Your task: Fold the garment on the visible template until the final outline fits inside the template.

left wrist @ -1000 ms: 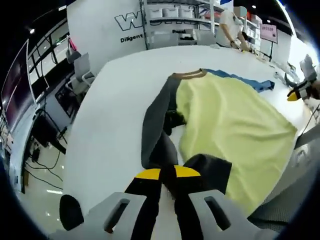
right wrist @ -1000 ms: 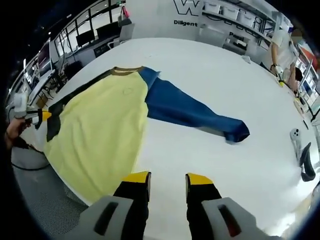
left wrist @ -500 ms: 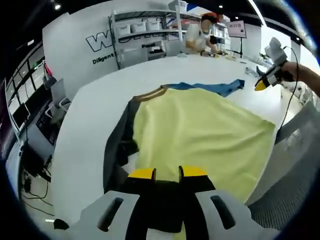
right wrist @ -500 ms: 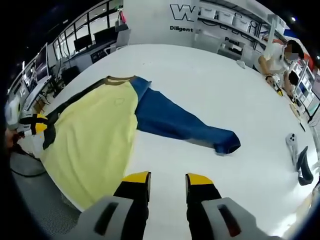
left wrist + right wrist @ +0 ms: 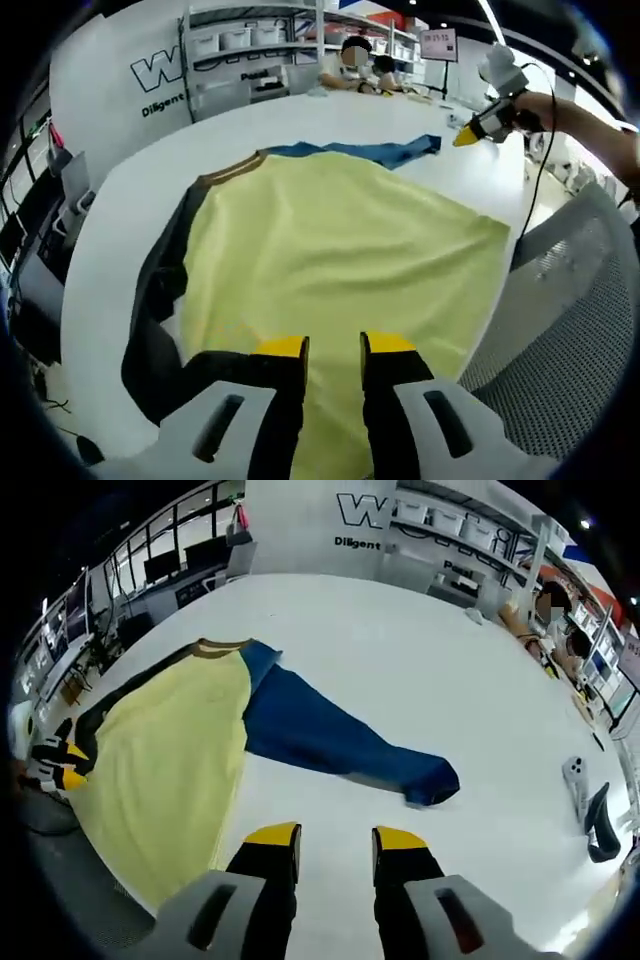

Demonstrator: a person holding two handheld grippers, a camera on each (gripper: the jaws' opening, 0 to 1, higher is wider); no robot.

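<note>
Hovering over garment (image 5: 340,250): our left gripper (image 5: 333,347) narrow, empty above yellow hem; right gripper (image 5: 335,837) narrow, empty beside blue sleeve (image 5: 340,745), readying fold.

A large white table (image 5: 420,660) fills the room's middle. Far behind it stand white shelves (image 5: 250,40) holding bins, beside a wall with dark lettering (image 5: 360,510). Two seated people (image 5: 362,66) work at its far edge.

White wall panel (image 5: 300,515): large "W", below it "Diligent", both cut off.
</note>
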